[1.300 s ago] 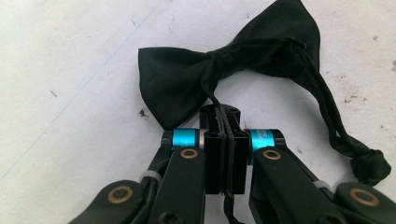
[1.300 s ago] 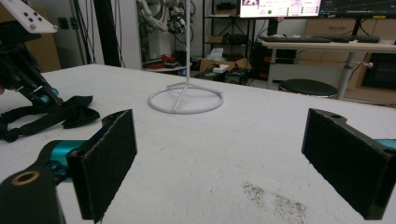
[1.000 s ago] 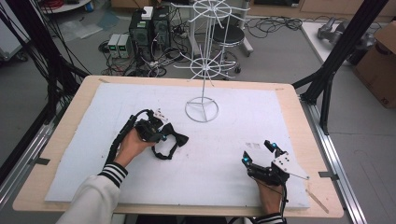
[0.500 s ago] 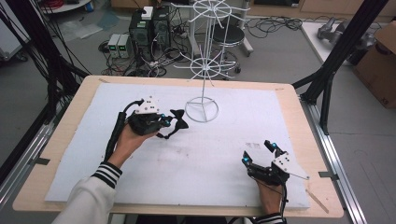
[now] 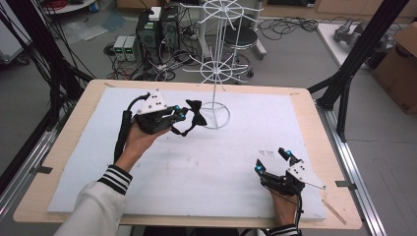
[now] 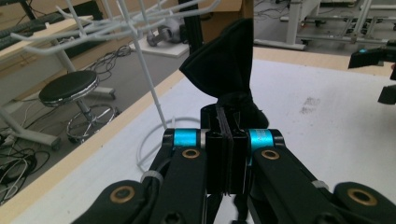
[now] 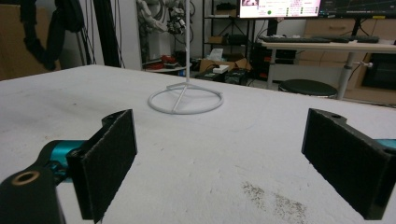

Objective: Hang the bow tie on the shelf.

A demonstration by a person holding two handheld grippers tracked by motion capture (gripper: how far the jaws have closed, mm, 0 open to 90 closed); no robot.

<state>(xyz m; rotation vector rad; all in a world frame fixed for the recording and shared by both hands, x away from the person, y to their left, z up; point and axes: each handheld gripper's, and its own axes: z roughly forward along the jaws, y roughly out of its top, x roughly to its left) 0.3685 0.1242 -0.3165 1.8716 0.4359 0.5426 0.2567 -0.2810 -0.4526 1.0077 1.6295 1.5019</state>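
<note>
In the left gripper view, closed jaws pinch a black bow tie (image 6: 224, 74); the high view shows the right gripper (image 5: 275, 160) gaping

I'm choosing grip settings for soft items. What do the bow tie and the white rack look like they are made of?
The bow tie, pinched in the left claw, looks like soft matte black fabric: it folds and droops with no shine. The rack looks like thin metal wire with a smooth white coating, judging by its slim straight rods and ring base; coated metal or plastic cannot be told apart.
</note>
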